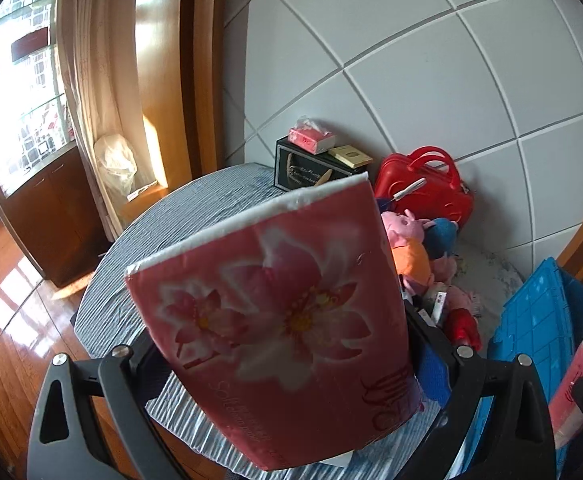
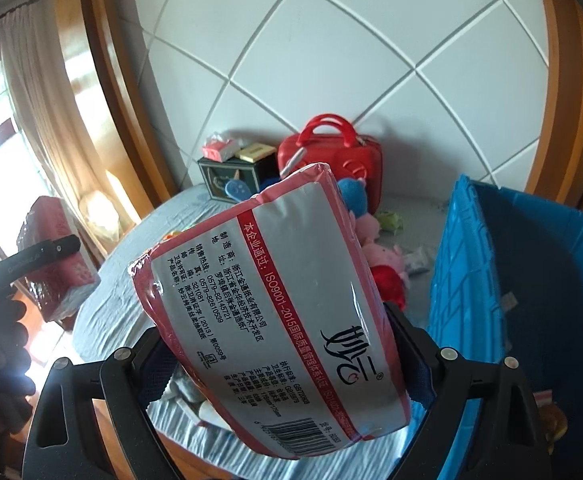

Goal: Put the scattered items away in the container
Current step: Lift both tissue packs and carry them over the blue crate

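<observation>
My left gripper (image 1: 287,356) is shut on a red tissue pack with a pink flower print (image 1: 275,312), held up above the table. My right gripper (image 2: 275,356) is shut on a second tissue pack (image 2: 267,312), its grey back with printed text and a barcode facing me. The blue plastic crate (image 2: 531,280) stands open to the right of it; it also shows in the left wrist view (image 1: 531,320). The other pack and gripper show at the edge of each view (image 1: 579,384) (image 2: 55,256).
A round table with a striped cloth (image 1: 195,216) holds plush toys (image 1: 419,248), a red case (image 1: 427,188) and a dark box (image 1: 307,168) topped with a small tissue pack, all near the tiled wall. A curtain and window are at left.
</observation>
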A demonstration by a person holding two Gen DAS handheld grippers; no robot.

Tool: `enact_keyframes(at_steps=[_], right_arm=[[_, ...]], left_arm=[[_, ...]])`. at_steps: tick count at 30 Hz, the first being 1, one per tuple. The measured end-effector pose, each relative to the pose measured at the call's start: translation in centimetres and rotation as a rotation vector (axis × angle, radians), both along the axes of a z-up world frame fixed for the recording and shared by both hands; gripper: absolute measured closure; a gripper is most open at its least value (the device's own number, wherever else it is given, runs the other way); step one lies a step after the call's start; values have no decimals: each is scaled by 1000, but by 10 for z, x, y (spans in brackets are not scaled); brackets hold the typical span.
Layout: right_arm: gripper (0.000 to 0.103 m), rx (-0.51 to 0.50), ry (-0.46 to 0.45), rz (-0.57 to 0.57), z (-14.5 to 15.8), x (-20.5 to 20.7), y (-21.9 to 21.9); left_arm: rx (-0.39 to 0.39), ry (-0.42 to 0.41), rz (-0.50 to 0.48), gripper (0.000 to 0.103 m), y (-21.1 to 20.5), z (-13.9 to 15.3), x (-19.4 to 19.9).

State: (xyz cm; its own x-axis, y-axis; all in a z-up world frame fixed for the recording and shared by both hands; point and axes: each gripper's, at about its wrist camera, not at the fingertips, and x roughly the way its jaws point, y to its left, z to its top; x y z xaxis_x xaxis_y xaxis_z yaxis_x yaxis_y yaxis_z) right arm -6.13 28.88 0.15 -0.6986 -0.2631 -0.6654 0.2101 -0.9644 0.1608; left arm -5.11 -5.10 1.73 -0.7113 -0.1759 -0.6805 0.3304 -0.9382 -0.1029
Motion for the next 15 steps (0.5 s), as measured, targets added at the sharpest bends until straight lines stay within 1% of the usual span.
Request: enact_keyframes(at_steps=[5, 9, 15], right_arm=[[11, -15, 28, -14, 15, 9, 30], [11, -24, 41, -17, 21, 17, 53], [11, -42, 50, -67, 26, 34, 94]], left_arm=[[-8, 36, -54, 4, 42, 21, 1], [-18, 49, -90, 4, 75, 30, 0], [-21, 58, -178, 4, 130, 37, -5]])
